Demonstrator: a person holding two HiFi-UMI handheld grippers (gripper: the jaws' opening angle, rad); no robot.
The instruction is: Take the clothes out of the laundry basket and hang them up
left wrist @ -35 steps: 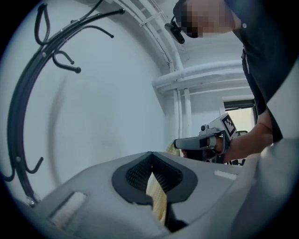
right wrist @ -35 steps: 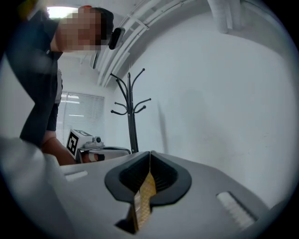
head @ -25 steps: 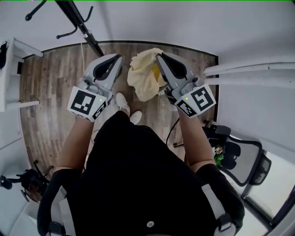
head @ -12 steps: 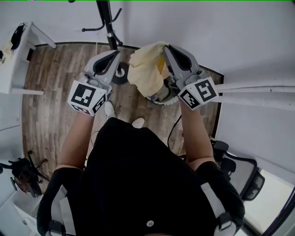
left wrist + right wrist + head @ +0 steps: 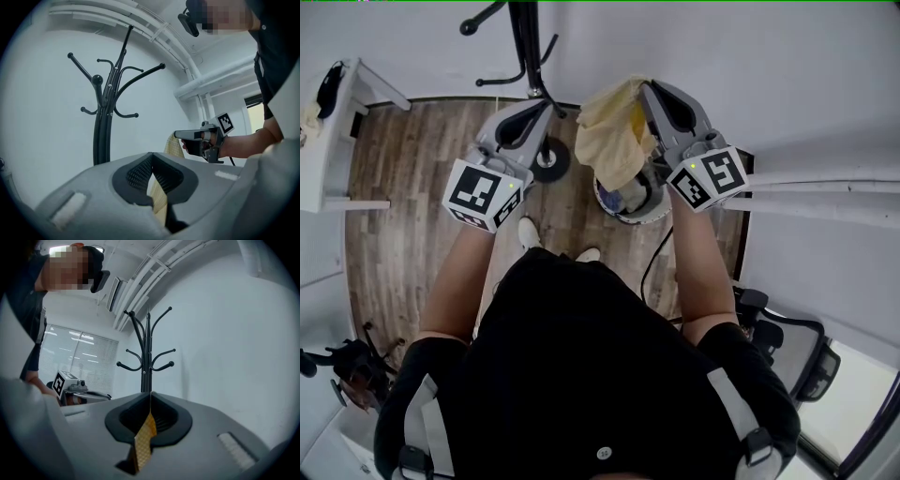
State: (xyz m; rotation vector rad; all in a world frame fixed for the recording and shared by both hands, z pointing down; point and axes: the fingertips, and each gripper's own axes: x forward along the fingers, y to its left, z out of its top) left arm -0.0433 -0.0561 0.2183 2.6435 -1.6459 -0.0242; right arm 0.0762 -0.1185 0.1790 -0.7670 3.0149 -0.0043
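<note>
Yellow cloth hangs over the laundry basket, pinched in the tightly clenched jaws of the right gripper. Beside it, the left gripper has its jaw tips pressed together. A pale yellow strip shows in their gap, possibly only cloth seen beyond them.

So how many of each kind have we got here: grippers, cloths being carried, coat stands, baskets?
Grippers: 2, the left gripper and the right gripper
Cloths being carried: 1, the yellow cloth
Coat stands: 1, the black coat stand
Baskets: 1, the laundry basket
Total: 5
</note>
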